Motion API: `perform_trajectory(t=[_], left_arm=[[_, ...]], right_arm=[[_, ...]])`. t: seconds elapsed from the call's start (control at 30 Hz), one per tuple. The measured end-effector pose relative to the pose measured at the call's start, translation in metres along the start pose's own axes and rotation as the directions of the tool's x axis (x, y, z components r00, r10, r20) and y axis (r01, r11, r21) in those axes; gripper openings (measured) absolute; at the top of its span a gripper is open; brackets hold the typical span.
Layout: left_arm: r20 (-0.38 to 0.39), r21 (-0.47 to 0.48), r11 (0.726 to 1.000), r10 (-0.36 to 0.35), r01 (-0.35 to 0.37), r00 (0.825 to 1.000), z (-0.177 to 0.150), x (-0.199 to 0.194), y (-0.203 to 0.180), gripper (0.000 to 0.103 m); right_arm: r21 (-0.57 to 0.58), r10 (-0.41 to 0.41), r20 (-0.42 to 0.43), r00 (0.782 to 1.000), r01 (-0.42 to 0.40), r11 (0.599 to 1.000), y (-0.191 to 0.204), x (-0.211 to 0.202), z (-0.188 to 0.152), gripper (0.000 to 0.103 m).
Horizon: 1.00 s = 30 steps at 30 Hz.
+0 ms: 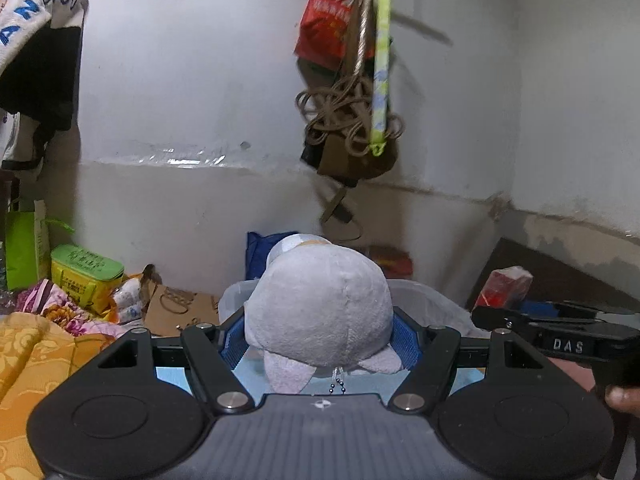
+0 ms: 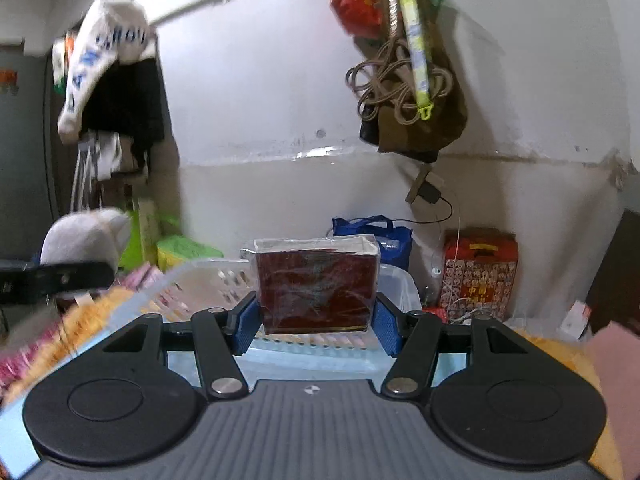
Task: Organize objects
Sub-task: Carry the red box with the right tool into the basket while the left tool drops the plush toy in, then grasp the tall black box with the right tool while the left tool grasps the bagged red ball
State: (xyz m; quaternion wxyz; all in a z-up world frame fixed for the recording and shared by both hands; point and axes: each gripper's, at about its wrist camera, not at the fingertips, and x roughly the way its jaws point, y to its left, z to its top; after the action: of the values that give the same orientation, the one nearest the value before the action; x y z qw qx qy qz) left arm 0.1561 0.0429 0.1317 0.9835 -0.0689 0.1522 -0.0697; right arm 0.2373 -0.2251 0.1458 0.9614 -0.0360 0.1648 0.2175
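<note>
Left tool [image 1: 320, 340]: blue pads clamped on both flanks of a grey plush toy [image 1: 320, 300], held raised over the translucent plastic bin [image 1: 432, 300]. Toy's tail fins point back toward the camera; a small bead chain [image 1: 338, 382] hangs from its underside.

Right tool [image 2: 316, 326]: pads pressed against the two short sides of a dark red box wrapped in clear film [image 2: 316, 286], upright, held above the perforated plastic basket [image 2: 208, 280]. The basket sits against a clear lidded container [image 2: 400, 288].

Cross-check: the right tool shows at the right edge of the left wrist view, the plush toy at the left edge of the right wrist view, so the two tools are side by side.

Surroundings: yellow patterned blanket [image 1: 24, 360] under the containers; green-lidded yellow tin [image 1: 86, 272] near the wall; blue bag [image 2: 372, 236] and red patterned gift box [image 2: 478, 276] behind the basket.
</note>
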Motion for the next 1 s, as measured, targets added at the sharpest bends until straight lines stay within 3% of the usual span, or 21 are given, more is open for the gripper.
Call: perform_trajectory(t=[0.1,0.23,0.27,0.3,0.33,0.37,0.47,0.57,0.7,0.8,0.9,1.0], left_arm=[[-0.068,-0.027,1.000,-0.008,0.006,0.998,0.011,0.032,0.001,0.074],[-0.086,0.003,1.000,0.020,-0.020,0.996,0.018,0.059,-0.008,0.075],[-0.082,0.013,0.999,0.032,-0.031,0.996,0.019,0.063,-0.010,0.079],[-0.080,0.022,0.999,0.042,-0.041,0.996,0.020,0.067,-0.012,0.085],[-0.074,0.029,0.998,0.053,-0.051,0.996,0.020,0.071,-0.013,0.101],[-0.065,0.035,0.997,0.076,-0.074,0.995,0.020,0.074,-0.014,0.103],[-0.061,0.053,0.992,0.118,-0.114,0.991,0.016,0.073,-0.012,0.103],[-0.033,0.066,0.993,0.101,-0.098,0.994,0.006,0.052,-0.006,0.103],[-0.027,0.062,0.995,0.082,-0.080,0.996,-0.031,0.002,0.004,0.103],[-0.027,0.062,0.994,0.095,-0.094,0.995,-0.074,-0.027,0.013,0.103],[-0.064,0.038,0.993,0.114,-0.111,0.992,-0.107,-0.031,0.026,0.103],[-0.108,0.013,0.994,0.111,-0.110,0.988,-0.126,-0.026,0.042,0.099]], right_arm=[[-0.005,-0.001,-0.057,0.998,0.001,1.000,-0.003,0.020,0.000,0.062],[-0.011,0.000,-0.047,0.999,-0.001,1.000,-0.006,0.028,0.002,0.064],[0.003,0.009,-0.047,0.999,-0.009,1.000,-0.007,0.030,0.002,0.068],[0.021,0.008,-0.044,0.999,-0.007,1.000,-0.009,0.031,0.003,0.084],[0.036,-0.001,-0.033,0.999,0.002,0.999,-0.011,0.031,0.003,0.097],[0.047,-0.011,-0.015,1.000,0.011,0.999,-0.013,0.029,0.003,0.099],[0.063,-0.009,-0.008,1.000,0.009,0.998,-0.017,0.022,0.001,0.100],[0.116,-0.002,-0.012,1.000,0.003,0.993,-0.021,-0.001,-0.011,0.103],[0.133,0.065,0.025,0.998,-0.067,0.989,-0.024,-0.044,-0.056,0.103],[0.129,0.053,0.022,0.998,-0.056,0.990,-0.021,-0.066,-0.094,0.103],[0.134,0.064,0.027,0.998,-0.067,0.989,-0.011,-0.079,-0.124,0.102],[0.091,0.050,0.029,0.998,-0.053,0.994,0.001,-0.082,-0.135,0.091]])
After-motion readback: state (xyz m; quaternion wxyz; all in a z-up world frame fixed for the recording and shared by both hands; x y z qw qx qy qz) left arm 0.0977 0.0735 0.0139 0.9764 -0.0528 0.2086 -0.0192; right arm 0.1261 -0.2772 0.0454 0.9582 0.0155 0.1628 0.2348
